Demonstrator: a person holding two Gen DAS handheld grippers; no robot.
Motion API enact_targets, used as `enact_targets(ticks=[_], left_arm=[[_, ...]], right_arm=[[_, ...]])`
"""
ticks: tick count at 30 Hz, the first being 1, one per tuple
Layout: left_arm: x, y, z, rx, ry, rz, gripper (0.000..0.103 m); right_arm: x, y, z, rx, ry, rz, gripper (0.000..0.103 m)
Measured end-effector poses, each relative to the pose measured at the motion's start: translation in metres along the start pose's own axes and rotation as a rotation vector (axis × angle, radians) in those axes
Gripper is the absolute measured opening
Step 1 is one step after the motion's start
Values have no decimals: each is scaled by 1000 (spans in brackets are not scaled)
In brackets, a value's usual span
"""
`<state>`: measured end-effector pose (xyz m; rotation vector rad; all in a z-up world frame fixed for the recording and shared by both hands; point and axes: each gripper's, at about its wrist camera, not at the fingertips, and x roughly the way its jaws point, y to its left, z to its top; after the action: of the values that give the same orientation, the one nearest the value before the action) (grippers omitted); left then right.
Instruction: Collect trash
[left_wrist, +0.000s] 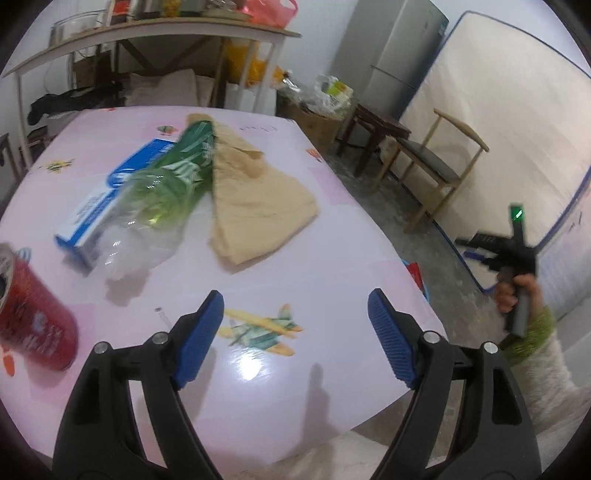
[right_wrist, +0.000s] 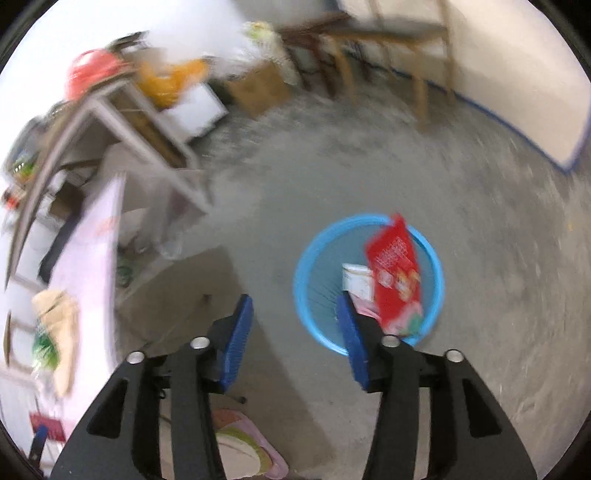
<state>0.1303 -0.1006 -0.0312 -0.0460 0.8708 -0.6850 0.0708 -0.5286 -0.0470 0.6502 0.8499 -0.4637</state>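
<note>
Left gripper (left_wrist: 295, 339) jaws apart, empty, over counter (left_wrist: 332, 258); bottle (left_wrist: 162, 199) at 11 o'clock. Right gripper (right_wrist: 295, 339) jaws apart, empty; blue basket (right_wrist: 314, 254) at 1 o'clock held red packet (right_wrist: 397, 273).

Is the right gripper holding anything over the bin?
No: the right gripper is open and empty, with a red packet already in the blue bin.

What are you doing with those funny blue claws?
A person is clearing trash off the pink table. The right gripper hangs open and empty over the blue basket, where a red packet already lies. The left gripper is open above the table, near a plastic bottle and red can.
</note>
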Motion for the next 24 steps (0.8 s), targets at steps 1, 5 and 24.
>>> enact_targets(ticks=[1, 5, 24], left_arm=[[-4, 3, -2, -5, -13, 0, 80], [-16, 13, -10, 0, -60, 29, 83], [-39, 43, -39, 13, -179, 253, 84]], right_arm=[[-10, 20, 3, -46, -18, 14, 62], [-44, 113, -4, -289, -76, 19, 79], [42, 311, -59, -550, 175, 199, 67]])
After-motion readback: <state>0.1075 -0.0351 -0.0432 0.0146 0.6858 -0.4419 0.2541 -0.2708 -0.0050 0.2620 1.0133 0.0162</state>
